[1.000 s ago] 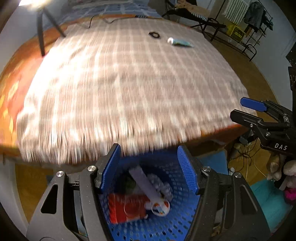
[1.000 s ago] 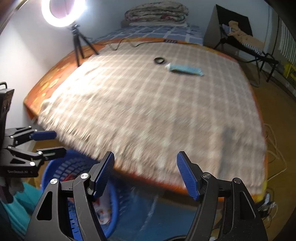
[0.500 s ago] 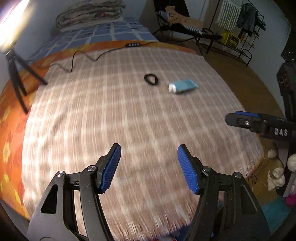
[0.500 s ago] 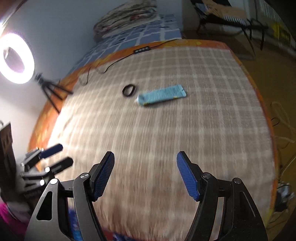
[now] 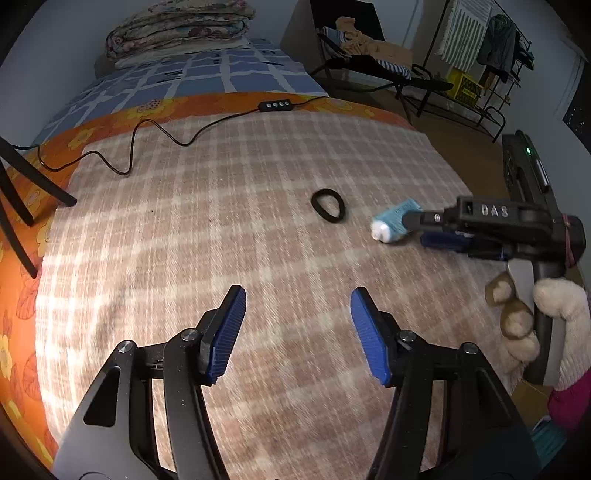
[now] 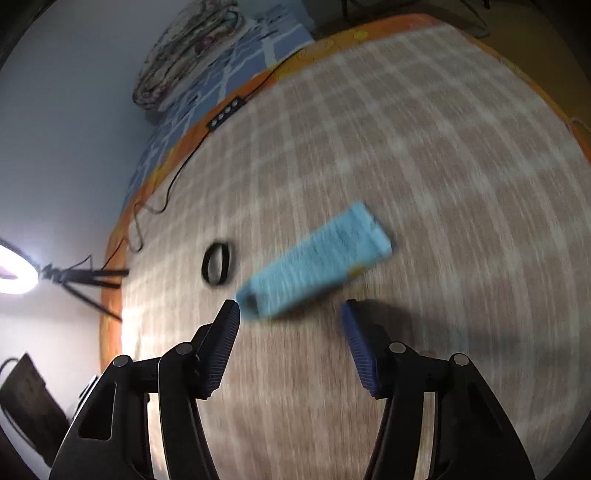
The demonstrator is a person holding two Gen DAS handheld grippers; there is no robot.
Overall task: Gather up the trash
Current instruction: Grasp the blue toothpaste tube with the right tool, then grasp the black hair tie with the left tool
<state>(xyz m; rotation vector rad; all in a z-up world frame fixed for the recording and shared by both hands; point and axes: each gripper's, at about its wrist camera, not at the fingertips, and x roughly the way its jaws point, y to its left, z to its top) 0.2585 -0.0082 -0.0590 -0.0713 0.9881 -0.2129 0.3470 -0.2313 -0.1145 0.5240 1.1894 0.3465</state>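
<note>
A light blue tube (image 5: 393, 221) with a white cap lies on the checked blanket (image 5: 221, 229), to the right of a black hair tie (image 5: 328, 205). My right gripper (image 5: 415, 230) reaches in from the right, one finger above the tube and one below it. In the right wrist view the tube (image 6: 317, 266) lies slanted just beyond my right gripper (image 6: 290, 308). Its jaws are closing, the pads off the tube. The hair tie (image 6: 218, 267) sits to the tube's left. My left gripper (image 5: 297, 299) hovers over bare blanket, jaws closing on nothing.
A black cable with an inline controller (image 5: 275, 106) runs across the bed's far side. Tripod legs (image 5: 22, 184) stand at the left, with a ring light (image 6: 11, 273). Folded blankets (image 5: 177, 26) lie at the head. A gloved hand (image 5: 554, 306) holds the right gripper's handle.
Both grippers have swept from the blue basket at the bed's edge out over the blanket; the basket has left view. The right gripper has rolled and dropped close to the tube.
</note>
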